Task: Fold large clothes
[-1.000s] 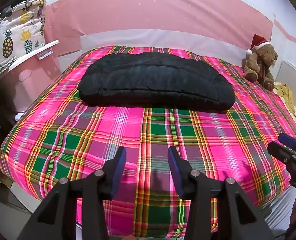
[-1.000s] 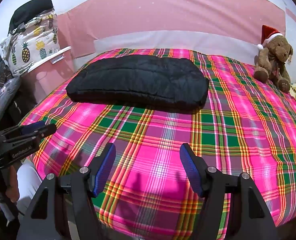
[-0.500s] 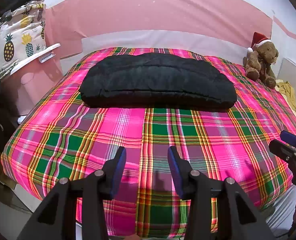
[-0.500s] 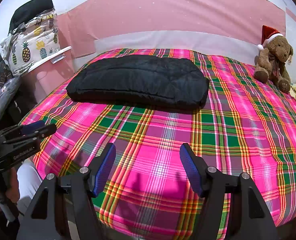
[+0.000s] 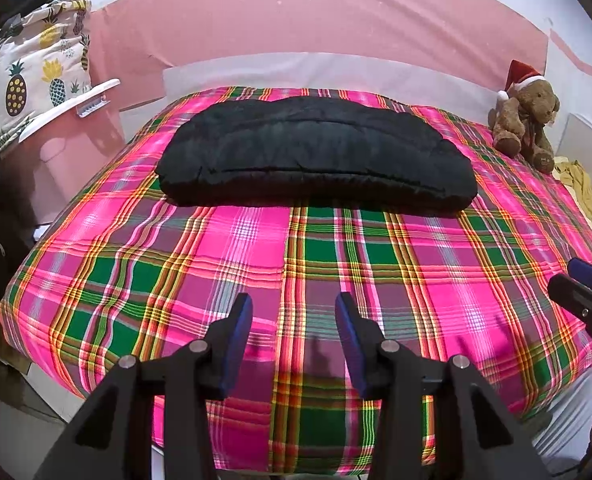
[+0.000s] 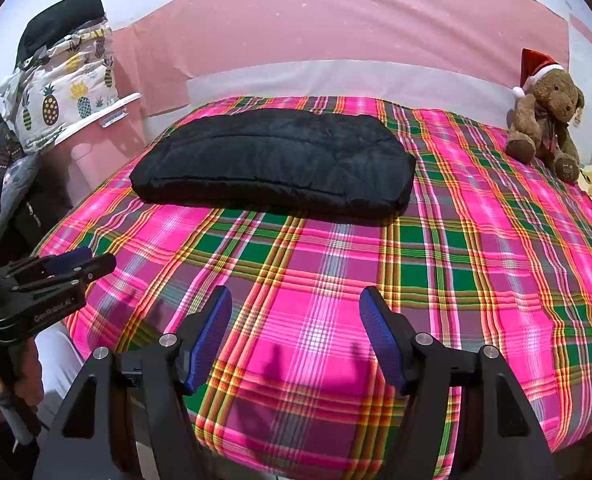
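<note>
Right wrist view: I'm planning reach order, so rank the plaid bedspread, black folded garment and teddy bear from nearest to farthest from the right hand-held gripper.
1. plaid bedspread, directly beneath the right hand-held gripper.
2. black folded garment, ahead, left of centre.
3. teddy bear, far right corner by the wall.

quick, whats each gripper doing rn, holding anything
Left hand-held gripper: open, holding nothing, above the plaid bedspread.
Right hand-held gripper: open, holding nothing.

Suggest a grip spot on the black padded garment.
Probably the near seamed edge of the black padded garment, from the bed's foot, one gripper per near corner: it lies flat, folded and long crosswise. The left gripper and right gripper are open, empty.
</note>
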Demonstrator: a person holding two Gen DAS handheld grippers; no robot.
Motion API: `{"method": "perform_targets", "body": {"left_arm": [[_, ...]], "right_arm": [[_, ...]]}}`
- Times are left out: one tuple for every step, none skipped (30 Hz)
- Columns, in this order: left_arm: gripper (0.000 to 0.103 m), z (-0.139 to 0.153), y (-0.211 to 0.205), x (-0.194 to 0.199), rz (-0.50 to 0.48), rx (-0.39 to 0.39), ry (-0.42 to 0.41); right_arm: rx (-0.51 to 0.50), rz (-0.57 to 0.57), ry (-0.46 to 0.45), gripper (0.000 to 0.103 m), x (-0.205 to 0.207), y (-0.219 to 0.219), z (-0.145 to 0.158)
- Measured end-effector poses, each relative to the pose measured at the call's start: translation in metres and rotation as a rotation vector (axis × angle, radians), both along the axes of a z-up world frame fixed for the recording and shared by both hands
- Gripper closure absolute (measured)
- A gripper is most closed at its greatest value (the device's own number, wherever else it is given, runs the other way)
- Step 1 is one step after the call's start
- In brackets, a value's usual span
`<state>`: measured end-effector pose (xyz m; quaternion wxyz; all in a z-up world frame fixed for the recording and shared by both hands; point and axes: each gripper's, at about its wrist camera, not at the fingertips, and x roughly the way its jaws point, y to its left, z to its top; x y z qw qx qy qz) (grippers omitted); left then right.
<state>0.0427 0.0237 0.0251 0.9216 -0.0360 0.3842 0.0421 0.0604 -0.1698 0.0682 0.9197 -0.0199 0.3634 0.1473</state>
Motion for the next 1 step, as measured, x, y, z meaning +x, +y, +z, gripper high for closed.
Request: {"method": "perform_targets", "body": {"left_arm": [[0.058,0.0,-0.0001,0.0001,-0.001,-0.001,0.001]], "right_arm": [[0.001,-0.002,-0.001,0.037,-0.0005,-0.0008,0.0002]]}}
